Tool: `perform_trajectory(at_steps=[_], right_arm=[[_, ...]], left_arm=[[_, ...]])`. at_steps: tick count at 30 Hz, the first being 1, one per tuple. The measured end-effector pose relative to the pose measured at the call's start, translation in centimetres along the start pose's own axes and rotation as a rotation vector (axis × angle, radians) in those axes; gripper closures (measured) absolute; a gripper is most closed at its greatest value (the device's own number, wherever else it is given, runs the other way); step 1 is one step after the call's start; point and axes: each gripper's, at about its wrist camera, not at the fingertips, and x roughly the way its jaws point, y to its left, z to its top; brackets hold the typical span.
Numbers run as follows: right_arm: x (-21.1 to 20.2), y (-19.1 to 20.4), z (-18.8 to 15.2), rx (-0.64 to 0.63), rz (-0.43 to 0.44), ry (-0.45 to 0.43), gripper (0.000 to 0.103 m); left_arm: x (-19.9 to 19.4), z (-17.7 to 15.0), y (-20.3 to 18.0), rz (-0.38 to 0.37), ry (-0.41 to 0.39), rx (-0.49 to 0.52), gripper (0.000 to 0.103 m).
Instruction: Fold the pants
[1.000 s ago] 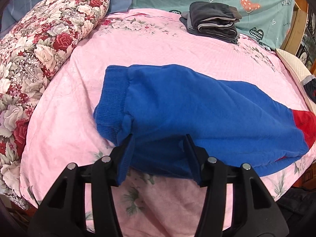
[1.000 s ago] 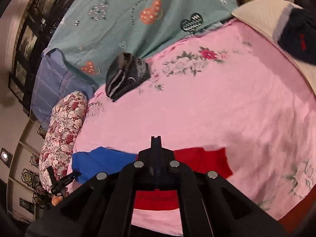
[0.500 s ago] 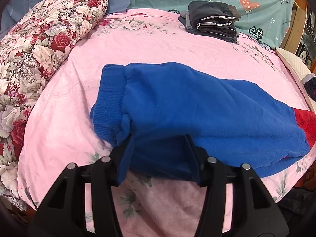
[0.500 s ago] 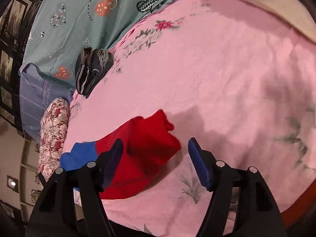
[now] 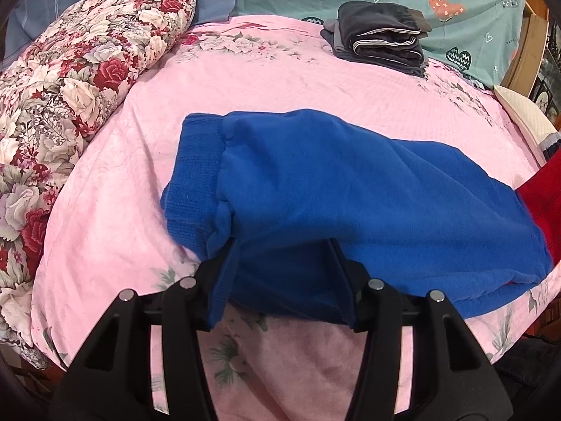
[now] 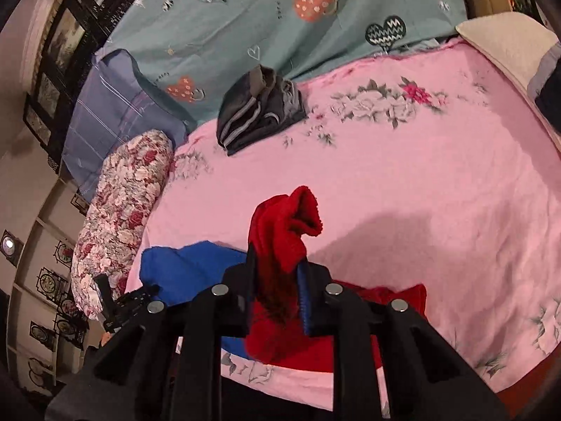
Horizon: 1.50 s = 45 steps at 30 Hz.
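- My left tool has the blue waist end of the pants between its fingers; the jaws stand about half open with a thick fold of fabric filling the gap, pressed against both pads.
- From the left wrist view, the pants stretch from that tool away to the right across the pink bed, with the ribbed waistband at the left and a red part showing at the far right edge.
- The blue cloth near the left tool is lifted off the sheet; further right it lies flat on the bed.
- My right tool has the red leg end between its fingers, and its jaws are closing on it; the cloth fills the narrow gap and touches both pads.
- The red cuff stands up above the right fingertips and flops over to the right; more red cloth hangs below and spreads on the bed to the right of the tool.
- In the right wrist view, the blue part of the pants lies to the left of the tool, and the left tool shows small at the far left beside it.
- A folded dark pile sits well apart at the far side of the bed, near the teal cover.
- A floral quilt lies along the left edge of the bed.
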Motion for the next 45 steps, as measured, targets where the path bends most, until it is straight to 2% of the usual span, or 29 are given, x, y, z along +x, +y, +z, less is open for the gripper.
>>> perform_trajectory(at_steps=[2, 5, 7, 10, 15, 17, 18, 19, 24, 28, 30, 32, 33, 34, 37, 40, 45], right_arm=[[1.2, -1.2, -1.4, 0.051, -0.029, 0.057, 0.082], [1.9, -3.4, -3.9, 0.096, -0.082, 0.093, 0.082], [3.0, -5.9, -5.3, 0.142, -0.148, 0.116, 0.081], [4.3, -9.8, -6.7, 0.195, -0.222, 0.16, 0.073], [3.0, -9.8, -7.4, 0.145, -0.186, 0.097, 0.058], [3.1, -9.7, -7.5, 0.136, -0.179, 0.091, 0.058], [3.1, -9.6, -7.5, 0.138, -0.176, 0.091, 0.058], [3.2, -9.7, -7.6, 0.143, -0.17, 0.092, 0.058], [3.6, -10.3, -7.4, 0.182, -0.15, 0.088, 0.057], [4.2, -10.5, -7.4, 0.206, -0.141, 0.091, 0.057], [4.1, -10.2, -7.5, 0.195, -0.148, 0.089, 0.057], [4.0, -9.9, -7.7, 0.182, -0.152, 0.087, 0.057], [4.0, -9.8, -7.7, 0.177, -0.152, 0.086, 0.057], [3.9, -9.8, -7.7, 0.173, -0.153, 0.085, 0.057], [4.2, -10.2, -7.9, 0.18, -0.151, 0.087, 0.057], [4.4, -9.9, -8.0, 0.159, -0.163, 0.086, 0.057], [4.3, -10.0, -8.4, 0.155, -0.168, 0.088, 0.057]], left_arm=[[0.0, 0.0, 0.1, -0.004, 0.001, 0.004, 0.051], [-0.2, 0.0, 0.1, -0.009, 0.002, 0.011, 0.051], [-0.1, 0.1, 0.1, -0.015, 0.001, 0.014, 0.051], [-0.3, 0.1, 0.4, -0.024, -0.004, 0.004, 0.051], [-1.7, -0.2, 1.0, -0.027, -0.016, -0.007, 0.051], [-3.1, -0.2, 1.4, -0.023, -0.035, -0.013, 0.05], [-4.3, -0.3, 1.8, 0.007, -0.053, -0.014, 0.037], [-5.2, -0.6, 2.1, 0.024, -0.071, -0.016, 0.028], [-6.8, -1.6, 2.5, 0.004, -0.072, -0.006, 0.028], [-5.2, -1.4, 1.5, -0.04, -0.068, -0.024, 0.028], [-3.7, -1.2, 1.6, -0.039, -0.048, -0.055, 0.028], [-2.1, -1.2, 2.5, -0.06, -0.012, -0.129, 0.033], [-1.7, -1.2, 2.8, -0.072, -0.007, -0.16, 0.046], [-1.3, -1.1, 3.3, -0.09, -0.003, -0.191, 0.065], [-1.4, -0.5, 3.3, -0.103, -0.03, -0.207, 0.087], [-2.1, 0.5, 2.9, -0.086, -0.062, -0.186, 0.096], [-3.5, 1.7, 3.9, -0.024, -0.106, -0.197, 0.097]])
